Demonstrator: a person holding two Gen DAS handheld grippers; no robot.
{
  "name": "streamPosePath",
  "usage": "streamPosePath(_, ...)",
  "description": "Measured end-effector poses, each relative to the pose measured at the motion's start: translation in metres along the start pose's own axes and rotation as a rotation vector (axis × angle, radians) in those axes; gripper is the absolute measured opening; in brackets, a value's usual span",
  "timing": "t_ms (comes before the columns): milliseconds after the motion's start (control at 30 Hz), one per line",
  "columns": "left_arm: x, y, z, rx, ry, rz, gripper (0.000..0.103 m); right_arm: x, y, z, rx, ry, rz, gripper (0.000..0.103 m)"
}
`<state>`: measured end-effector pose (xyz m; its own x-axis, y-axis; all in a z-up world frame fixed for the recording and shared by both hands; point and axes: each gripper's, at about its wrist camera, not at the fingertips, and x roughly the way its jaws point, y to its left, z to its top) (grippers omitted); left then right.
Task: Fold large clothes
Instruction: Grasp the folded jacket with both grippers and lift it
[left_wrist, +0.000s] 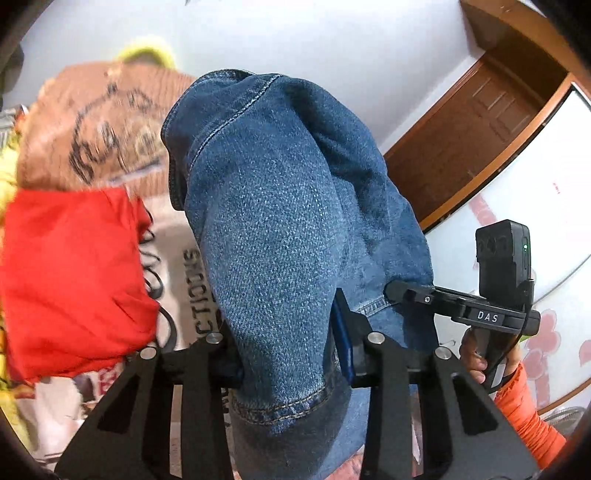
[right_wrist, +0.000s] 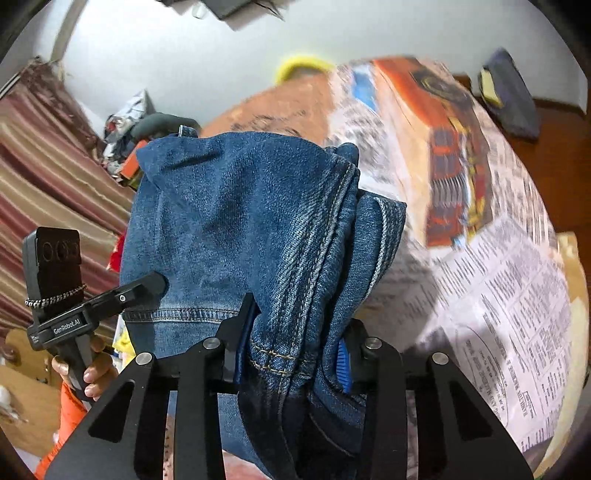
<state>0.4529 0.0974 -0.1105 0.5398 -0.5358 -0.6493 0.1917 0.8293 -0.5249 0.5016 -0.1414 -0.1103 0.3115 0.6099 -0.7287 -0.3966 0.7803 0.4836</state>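
Above newspaper sheets (right_wrist: 517, 295), both grippers' fingers (left_wrist: 341, 332) (right_wrist: 236, 332) clamp bunched denim jeans (left_wrist: 280, 229) (right_wrist: 236, 221).

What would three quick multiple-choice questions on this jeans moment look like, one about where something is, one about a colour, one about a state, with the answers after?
1. Where does the red garment lie in the left wrist view?
A. Left of the jeans
B. On top of the jeans
C. Inside the right tongs

2. What colour is the sleeve on the arm that holds the other tool?
A. Green
B. Orange
C. White

3. What are the left tongs and right tongs doing?
A. Both open and free
B. Only one grips cloth
C. Each clamped on the jeans

Answers:
1. A, the red cloth sits at the left edge, beside the denim.
2. B, an orange cuff shows below the hand in both views.
3. C, denim bunches between the fingers of each.
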Motion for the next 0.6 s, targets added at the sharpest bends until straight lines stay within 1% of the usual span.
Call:
streamPosePath(133, -0.046, 0.009, 0.013, 0.014, -0.071, 0.006, 0.036, -0.009, 0.032, 0.010, -0.058, -0.048, 0.012, 0.033)
streamPosePath(200, -0.069, 0.017, 0.021, 0.012, -0.102, 0.017, 0.036, -0.005, 0.049, 0.019, -0.080, -0.068, 0.024, 0.033)
streamPosePath(333, -0.098, 0.035, 0.036, 0.015, -0.134, 0.060, 0.036, 0.011, 0.073, 0.032, -0.108, -0.089, 0.057, 0.033)
streamPosePath(467, -0.116, 0.061, 0.048, 0.012, -0.151, 0.121, 0.036, 0.043, 0.090, 0.046, -0.108, -0.084, 0.103, 0.033)
streamPosePath(500, -0.118, 0.069, 0.049, 0.004, -0.152, 0.132, 0.036, 0.057, 0.093, 0.051, -0.104, -0.075, 0.117, 0.033)
streamPosePath(600, -0.116, 0.098, 0.053, -0.035, -0.147, 0.163, 0.036, 0.088, 0.099, 0.059, -0.096, -0.049, 0.136, 0.033)
